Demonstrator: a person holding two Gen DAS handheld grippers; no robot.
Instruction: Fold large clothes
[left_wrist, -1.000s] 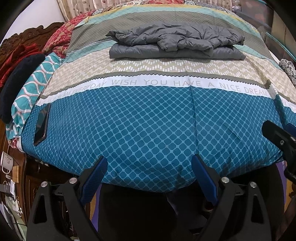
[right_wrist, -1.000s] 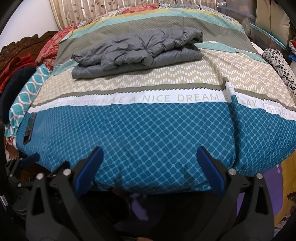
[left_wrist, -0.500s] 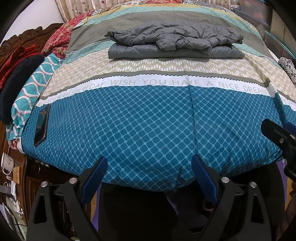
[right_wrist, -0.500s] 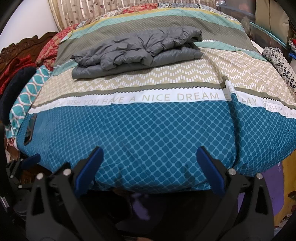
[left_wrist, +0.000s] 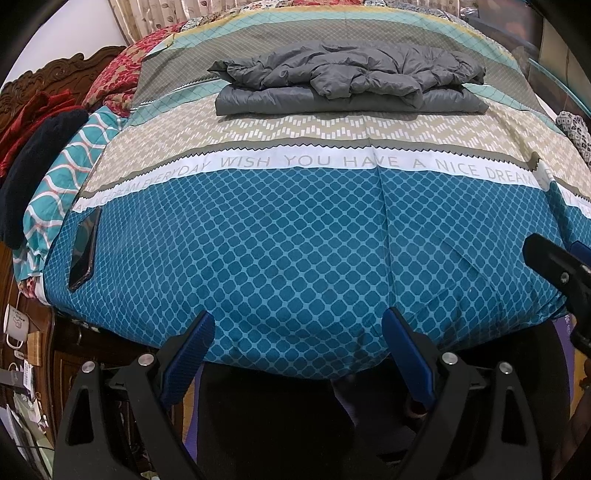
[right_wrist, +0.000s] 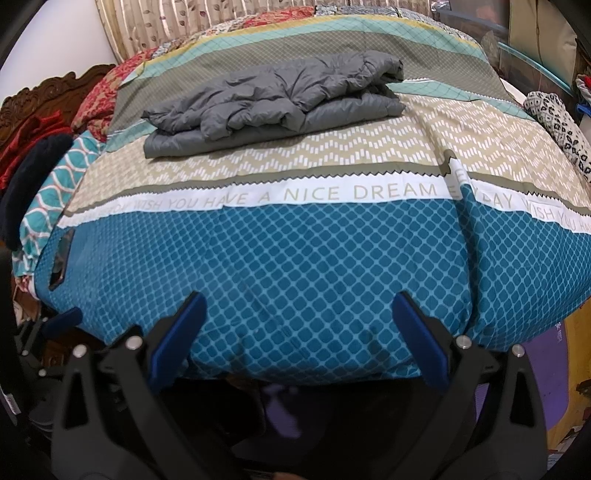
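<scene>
A grey puffer jacket (left_wrist: 347, 83) lies folded in a flat bundle on the far half of the bed; it also shows in the right wrist view (right_wrist: 273, 103). My left gripper (left_wrist: 297, 332) is open and empty, held off the bed's near edge, far from the jacket. My right gripper (right_wrist: 299, 314) is open and empty too, over the near edge. The right gripper's black body shows at the right edge of the left wrist view (left_wrist: 561, 273).
The bed has a blue, beige and teal patterned cover (left_wrist: 295, 240). A dark phone (left_wrist: 84, 254) lies at its left edge. Pillows and dark clothes (left_wrist: 40, 155) pile up by the carved wooden headboard (left_wrist: 48, 85). A spotted cloth (right_wrist: 557, 122) lies at the right.
Both grippers have shifted very slightly; the jacket sits a little higher in the views. Nothing was grasped or released.
</scene>
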